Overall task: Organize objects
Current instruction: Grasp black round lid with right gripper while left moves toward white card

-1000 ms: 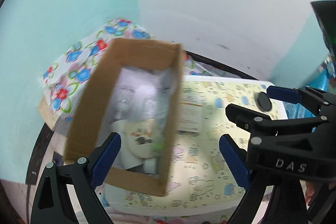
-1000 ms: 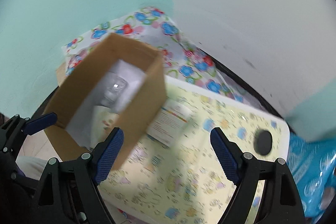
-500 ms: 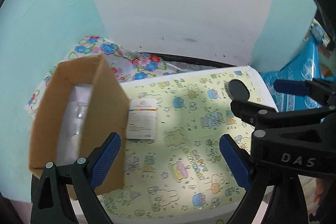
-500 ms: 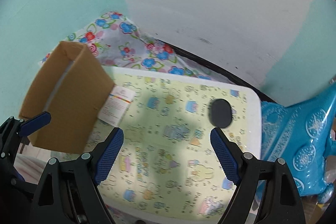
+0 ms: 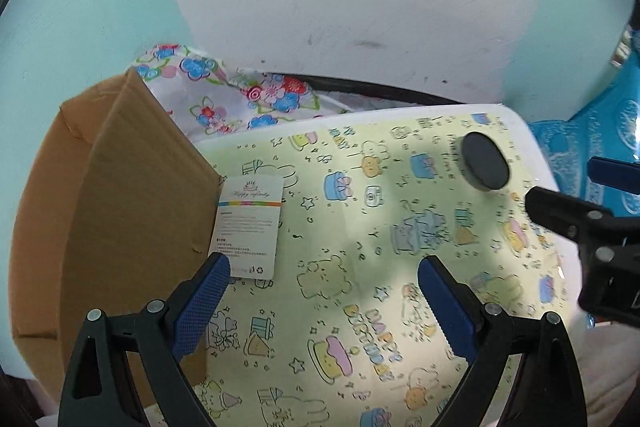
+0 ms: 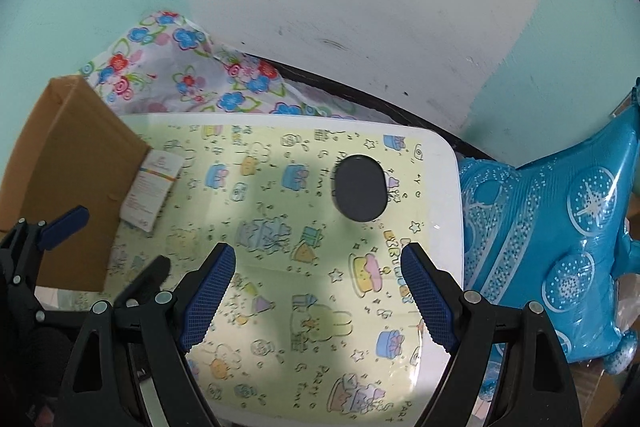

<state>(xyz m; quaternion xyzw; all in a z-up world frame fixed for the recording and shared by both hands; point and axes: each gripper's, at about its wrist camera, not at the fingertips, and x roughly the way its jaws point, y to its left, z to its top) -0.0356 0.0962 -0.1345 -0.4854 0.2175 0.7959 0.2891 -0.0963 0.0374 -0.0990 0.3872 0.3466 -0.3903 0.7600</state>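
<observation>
Nearest, at the bottom of each frame, the left gripper and right gripper hang wide apart and empty over the patterned table, apparently approaching a pick; beyond lie the black oval disc mid-right, the white card and cardboard box left, so next: choose one and descend.

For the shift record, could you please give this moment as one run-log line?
left gripper: open, empty | right gripper: open, empty | cardboard box: table's left edge | black disc: on table

Each black claw has blue textured pads and silver screws.
</observation>
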